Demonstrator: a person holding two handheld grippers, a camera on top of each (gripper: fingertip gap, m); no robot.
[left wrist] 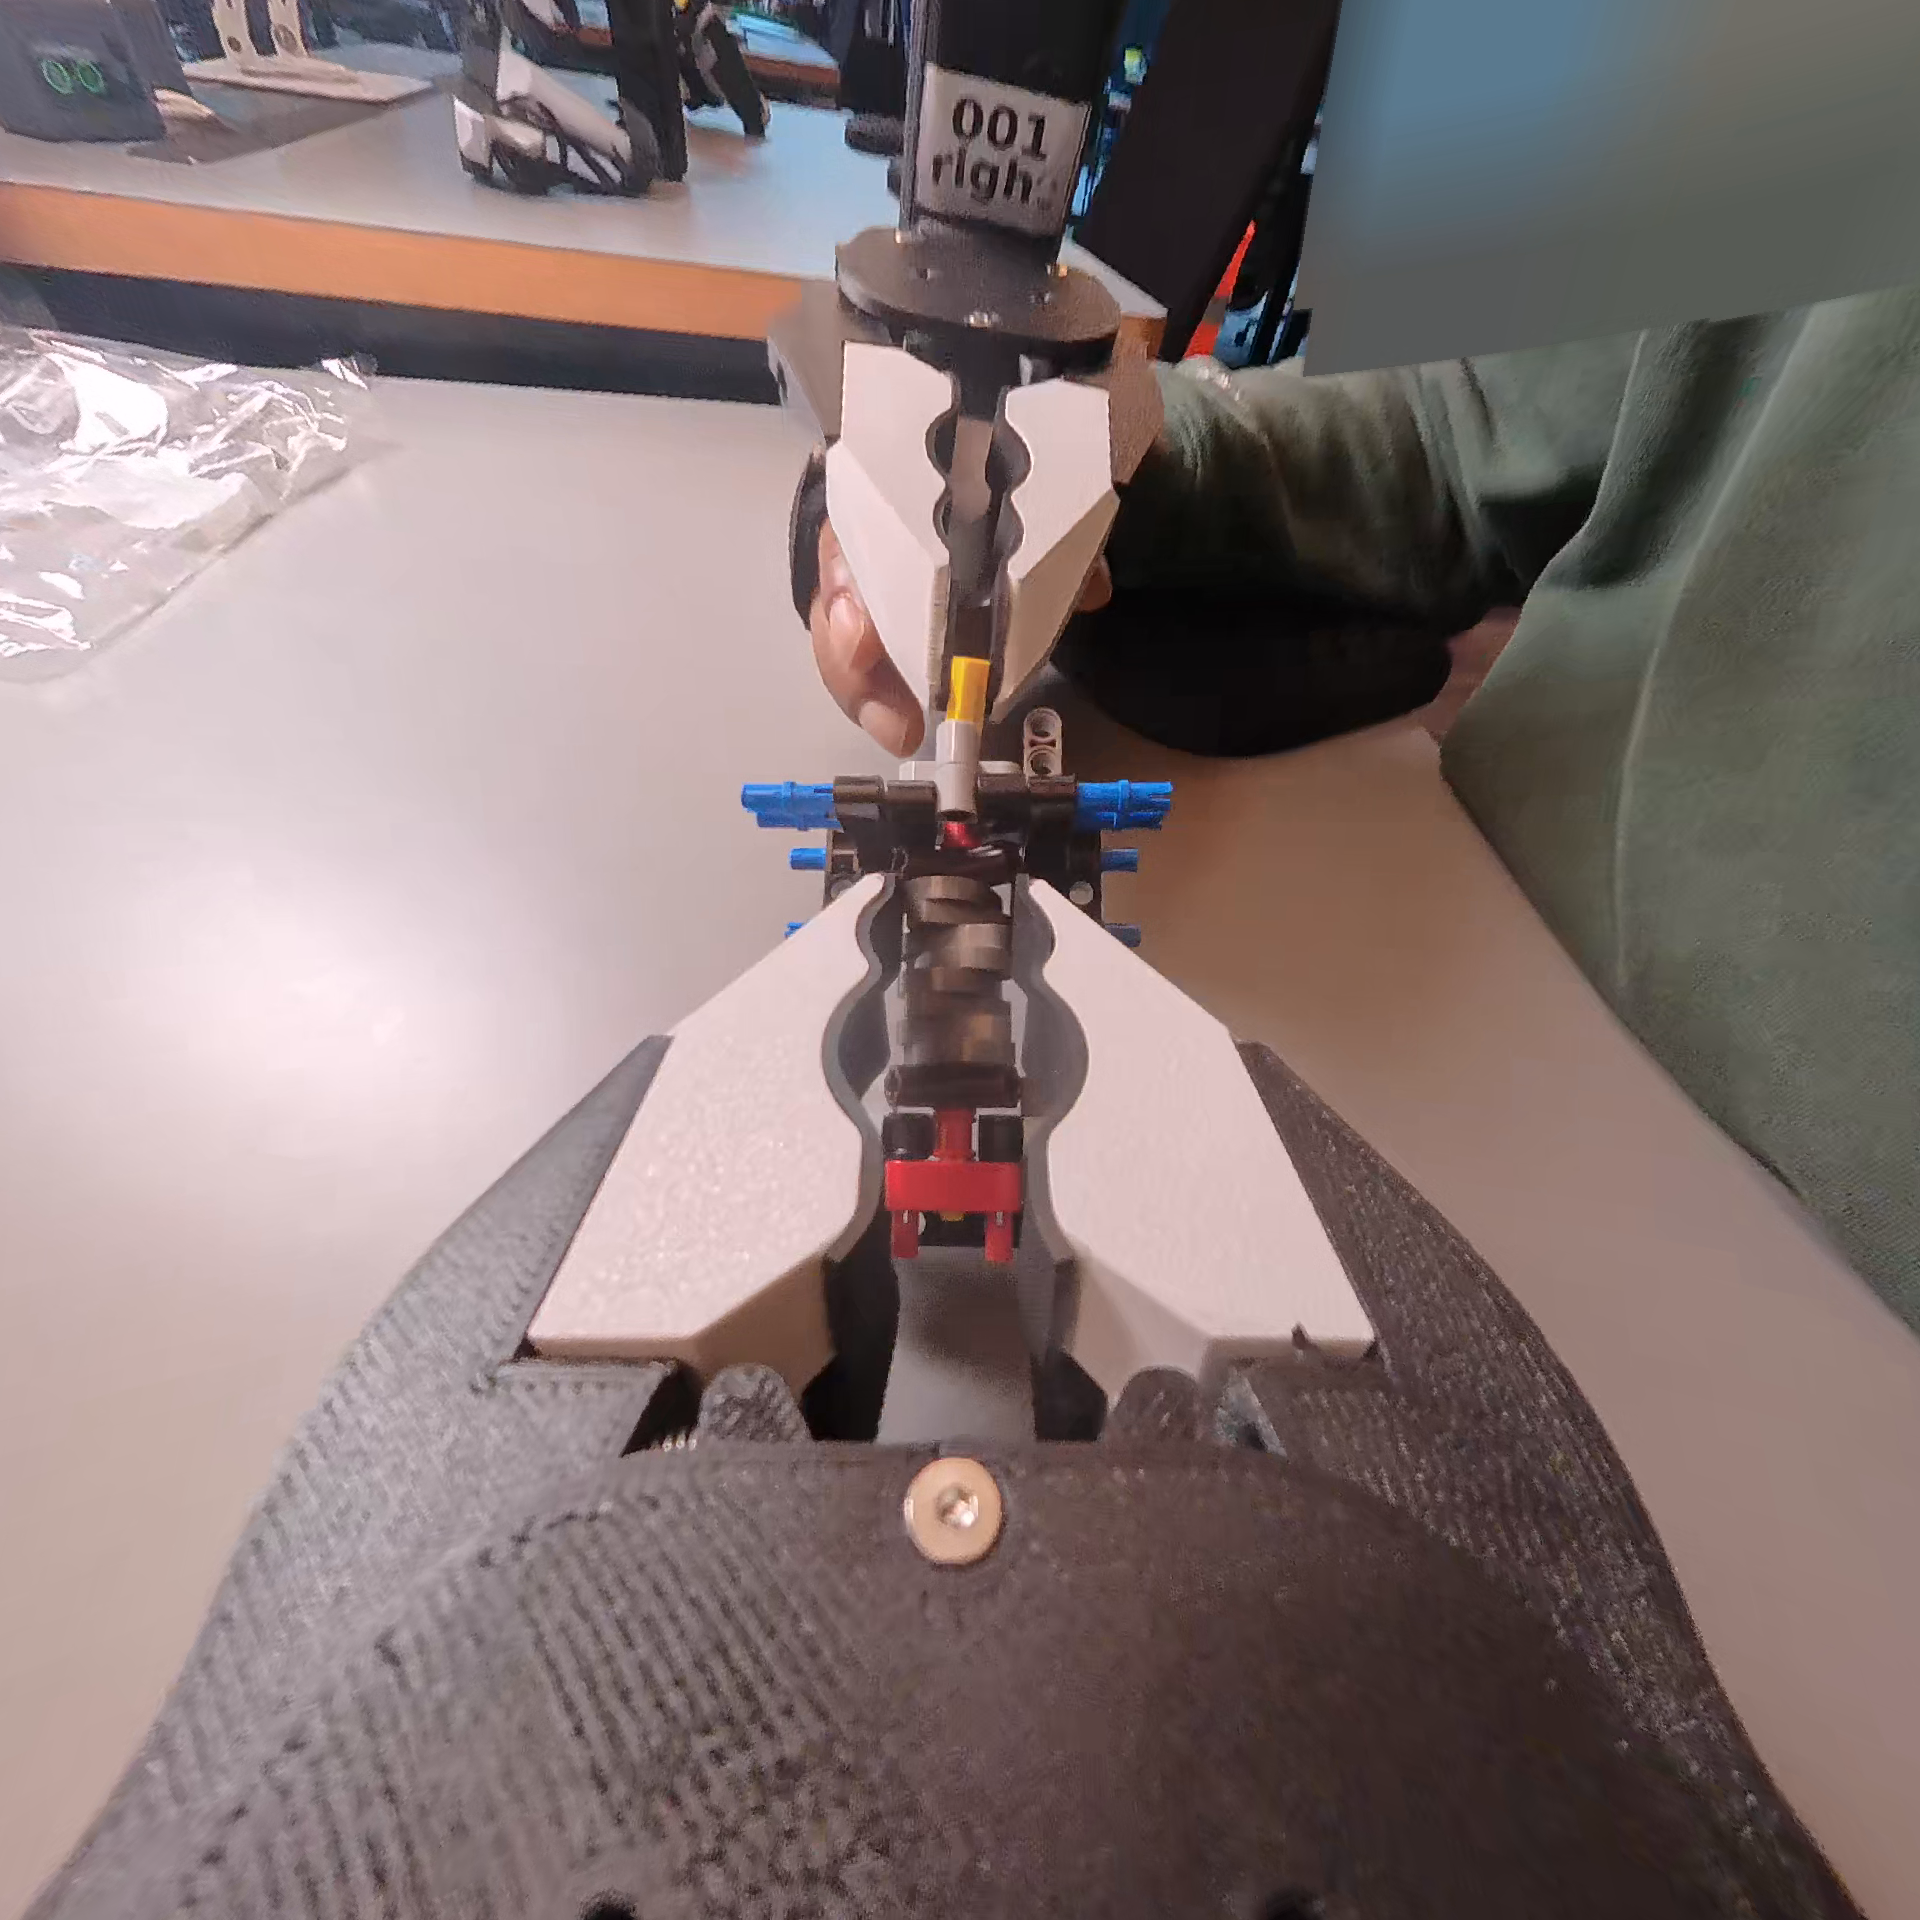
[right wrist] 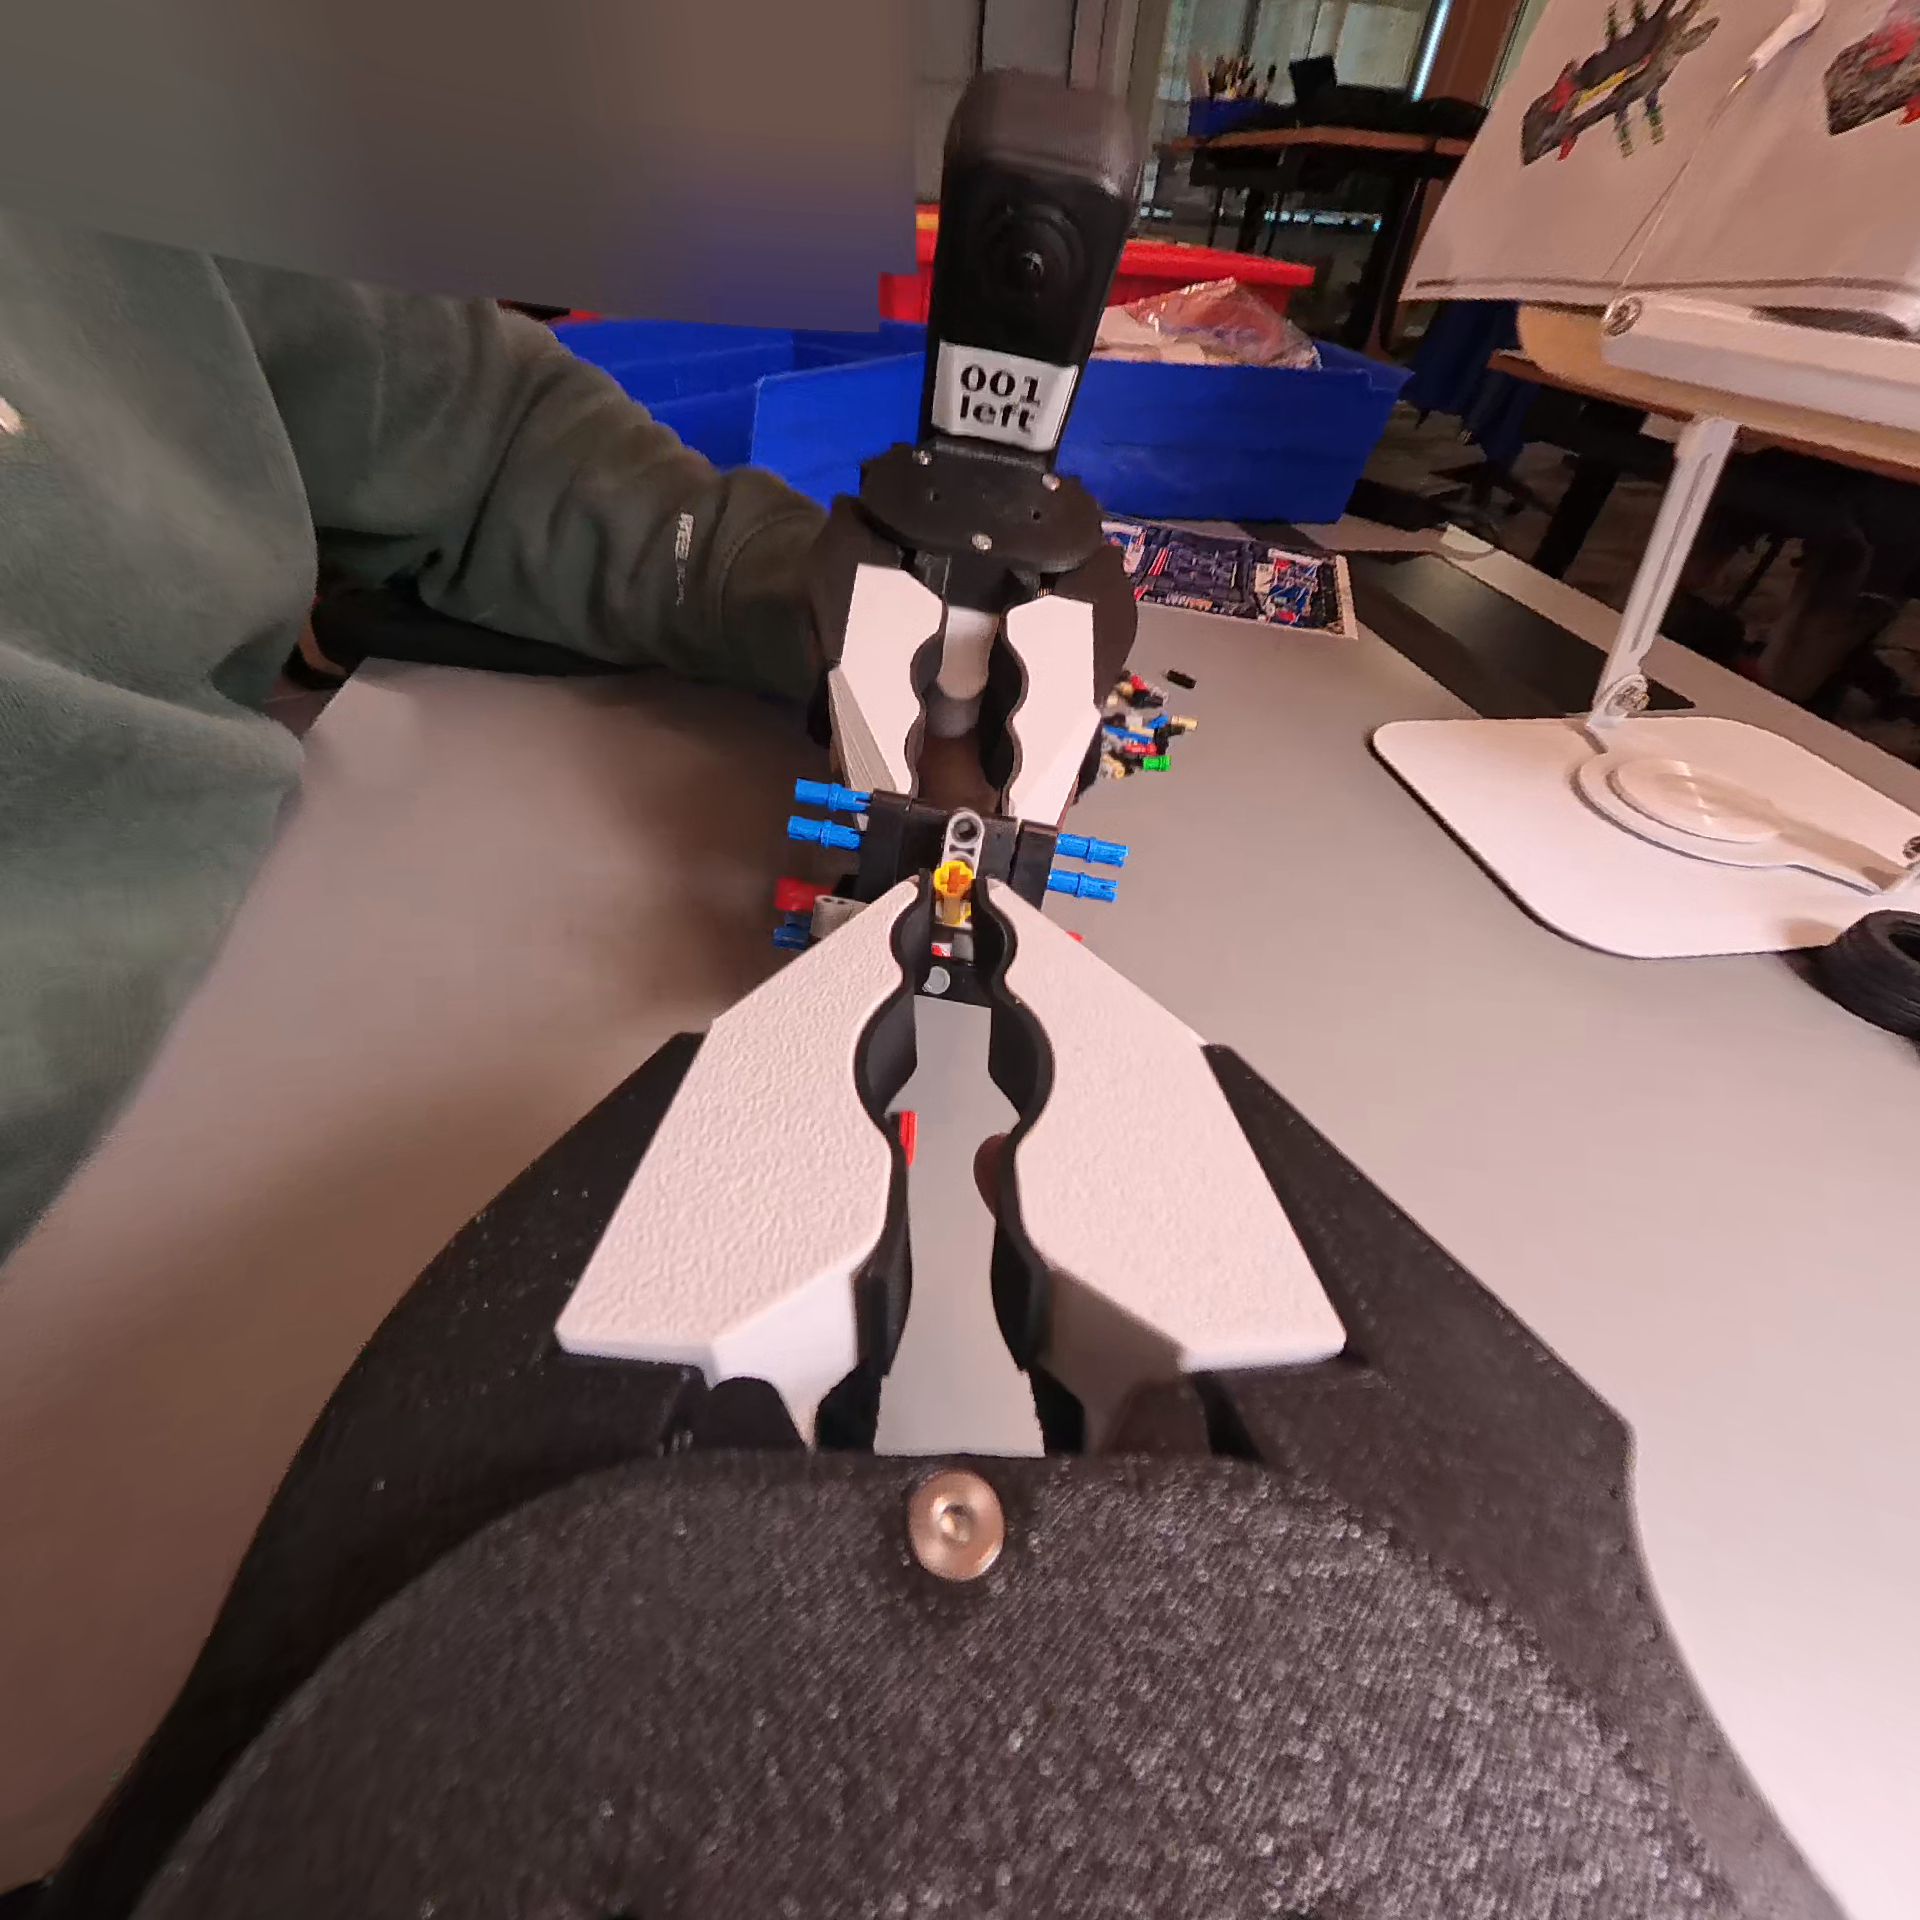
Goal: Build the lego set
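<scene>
— Nearest the lens in the left wrist view, what is the left gripper (left wrist: pixel 956 883) doing?

— Its white jaws are pinching the lego assembly (left wrist: pixel 951 997) along its length — a dark core of stacked grey rings with a red piece (left wrist: pixel 953 1184) at the near end, held just above the grey table (left wrist: pixel 416 831).

— And farther out along it?

— A black crossbeam with blue pins (left wrist: pixel 790 805) sticking out on both sides. Beyond that, the right gripper (left wrist: pixel 966 696) comes in from the opposite side, its jaws pressed onto a yellow pin (left wrist: pixel 966 688) joined to a small grey connector, which meets the top of the crossbeam.

— Does the right wrist view agree?

— Yes: the yellow pin (right wrist: pixel 951 883) sits between the right gripper's (right wrist: pixel 951 894) tips, with the assembly (right wrist: pixel 935 842) directly ahead and the left gripper (right wrist: pixel 961 769) closed on its far side.

— How far along would you say the build is?

— Early to middle, I'd judge. One core module is together, but those blue pins are bare, waiting for more parts. A heap of loose pieces (right wrist: pixel 1143 722) lies on the table behind, a black tyre (right wrist: pixel 1870 966) sits unused at the right edge, and the instruction booklet (right wrist: pixel 1236 577) lies farther back.

— Is the yellow pin seated?

— I cannot tell — its lower end is hidden.
</scene>
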